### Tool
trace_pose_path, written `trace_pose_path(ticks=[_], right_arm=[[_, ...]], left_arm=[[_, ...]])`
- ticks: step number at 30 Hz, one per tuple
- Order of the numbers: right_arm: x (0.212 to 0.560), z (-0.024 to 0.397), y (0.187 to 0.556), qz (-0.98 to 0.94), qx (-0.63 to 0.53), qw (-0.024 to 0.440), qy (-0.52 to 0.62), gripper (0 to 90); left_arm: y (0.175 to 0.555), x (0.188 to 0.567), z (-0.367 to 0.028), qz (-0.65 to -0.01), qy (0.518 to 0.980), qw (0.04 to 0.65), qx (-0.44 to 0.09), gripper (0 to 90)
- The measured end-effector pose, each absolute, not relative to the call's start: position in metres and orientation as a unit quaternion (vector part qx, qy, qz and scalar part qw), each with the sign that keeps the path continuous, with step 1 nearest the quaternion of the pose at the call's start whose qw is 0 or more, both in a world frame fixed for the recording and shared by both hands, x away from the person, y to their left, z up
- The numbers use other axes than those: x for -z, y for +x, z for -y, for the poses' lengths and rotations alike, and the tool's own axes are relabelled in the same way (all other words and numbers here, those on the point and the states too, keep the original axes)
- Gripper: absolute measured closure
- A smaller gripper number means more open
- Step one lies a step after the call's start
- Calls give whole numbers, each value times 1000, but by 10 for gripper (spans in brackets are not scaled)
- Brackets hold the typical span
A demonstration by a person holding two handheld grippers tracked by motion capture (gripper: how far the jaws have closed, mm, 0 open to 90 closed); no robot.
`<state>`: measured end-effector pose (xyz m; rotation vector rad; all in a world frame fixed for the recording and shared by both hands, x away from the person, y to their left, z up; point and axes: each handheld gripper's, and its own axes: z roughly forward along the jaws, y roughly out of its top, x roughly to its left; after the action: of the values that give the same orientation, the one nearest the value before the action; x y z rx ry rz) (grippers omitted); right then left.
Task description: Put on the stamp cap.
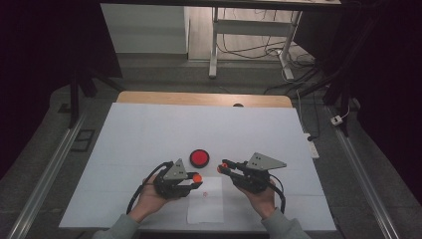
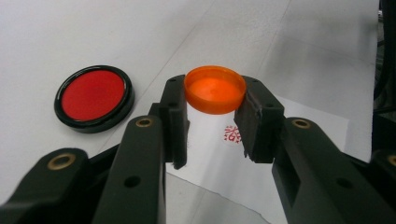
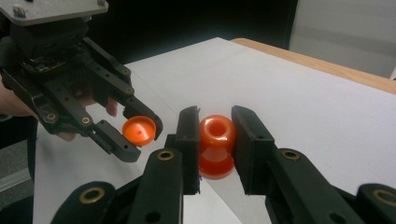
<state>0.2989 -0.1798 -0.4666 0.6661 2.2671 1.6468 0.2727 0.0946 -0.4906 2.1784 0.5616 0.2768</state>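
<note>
1. The left gripper point(image 1: 196, 180) is held above the near middle of the tabletop point(image 1: 149, 129), its jaws clenched on an orange cap point(image 2: 215, 88).
2. In the left gripper view the orange cap sits between the two jaw tips with its hollow side turned up, lifted clear of the surface.
3. The right gripper point(image 1: 223, 167) hangs just to the right of the left one, its jaws clamped on the neck of a small orange bottle point(image 3: 216, 145).
4. In the right gripper view the bottle's open mouth faces the camera, and the cap shows near it, a short gap apart, in the other gripper's jaws.
5. A white paper sheet point(image 1: 206, 209) with a small red mark point(image 2: 232, 134) lies on the tabletop beneath the two grippers.
6. A round red disc with a black rim point(image 1: 199, 158) lies flat on the tabletop just beyond the grippers, touching neither.
7. The person's hands grip both tools from the near edge, sleeves showing at the bottom of the high view.
</note>
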Motion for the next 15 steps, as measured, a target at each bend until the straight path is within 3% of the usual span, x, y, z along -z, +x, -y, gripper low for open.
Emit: trace_pose_path(ticks=[15], right_arm=[[468, 179, 299, -783, -565, 127, 227, 721]], left_arm=[[271, 495, -77, -211, 876, 422, -100, 647]])
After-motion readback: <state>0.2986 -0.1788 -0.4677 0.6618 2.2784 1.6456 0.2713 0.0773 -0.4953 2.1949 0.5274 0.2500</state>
